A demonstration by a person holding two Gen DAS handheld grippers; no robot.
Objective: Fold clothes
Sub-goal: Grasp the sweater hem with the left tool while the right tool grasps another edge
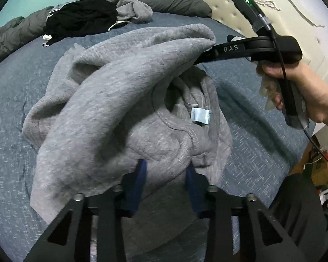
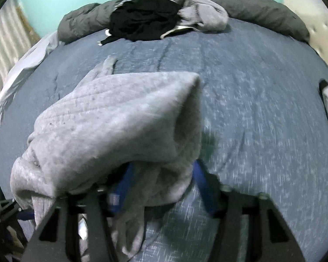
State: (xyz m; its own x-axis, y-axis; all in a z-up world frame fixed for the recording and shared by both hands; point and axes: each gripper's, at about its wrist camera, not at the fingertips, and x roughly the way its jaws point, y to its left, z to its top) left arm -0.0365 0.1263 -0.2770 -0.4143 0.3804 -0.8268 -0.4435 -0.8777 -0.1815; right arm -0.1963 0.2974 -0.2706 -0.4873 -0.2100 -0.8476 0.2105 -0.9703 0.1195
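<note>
A grey fleece sweatshirt (image 1: 111, 100) lies bunched on the blue bedcover (image 1: 251, 109), with the white label (image 1: 200, 115) at its collar showing. My left gripper (image 1: 166, 170) has its blue pads pressed on a thick fold of the cloth near the collar. A hand (image 1: 306, 91) holds the right tool's black body (image 1: 269, 48), and its fingers vanish into a raised corner of the garment. In the right wrist view, my right gripper (image 2: 164, 172) is shut on the sweatshirt (image 2: 111, 118), which drapes over and between its pads.
A heap of black clothes (image 1: 81, 19) and grey clothes (image 1: 129, 6) sits at the far side of the bed, against dark grey bedding (image 1: 170, 2). A white padded headboard (image 1: 295, 11) stands at the right. Clutter (image 1: 323, 163) lies on the floor beyond the bed's right edge.
</note>
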